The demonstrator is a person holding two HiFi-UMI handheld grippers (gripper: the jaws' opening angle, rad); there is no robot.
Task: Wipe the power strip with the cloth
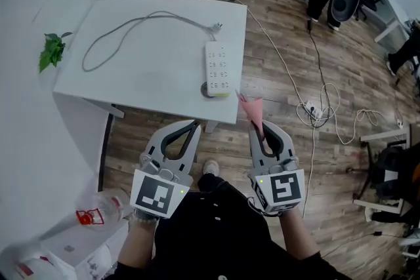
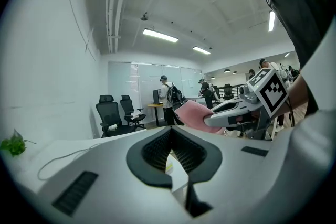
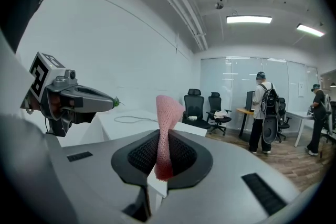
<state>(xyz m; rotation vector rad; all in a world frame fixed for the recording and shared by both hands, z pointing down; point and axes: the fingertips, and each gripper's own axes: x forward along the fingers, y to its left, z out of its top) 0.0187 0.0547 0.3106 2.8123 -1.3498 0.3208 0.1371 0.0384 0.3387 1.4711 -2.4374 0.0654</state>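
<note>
One power strip (image 1: 218, 67) on the table (image 1: 144, 79), print too small to read. Right gripper (image 1: 260, 132) pinches one pink cloth (image 1: 252, 108); left gripper (image 1: 195, 124) jaws together, seemingly empty.

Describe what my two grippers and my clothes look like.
Both the left gripper and right gripper are light grey, with curved jaws lined in dark ribbed pads. Each carries a cube of black-and-white square markers and a small green light. The clothing is black.
</note>
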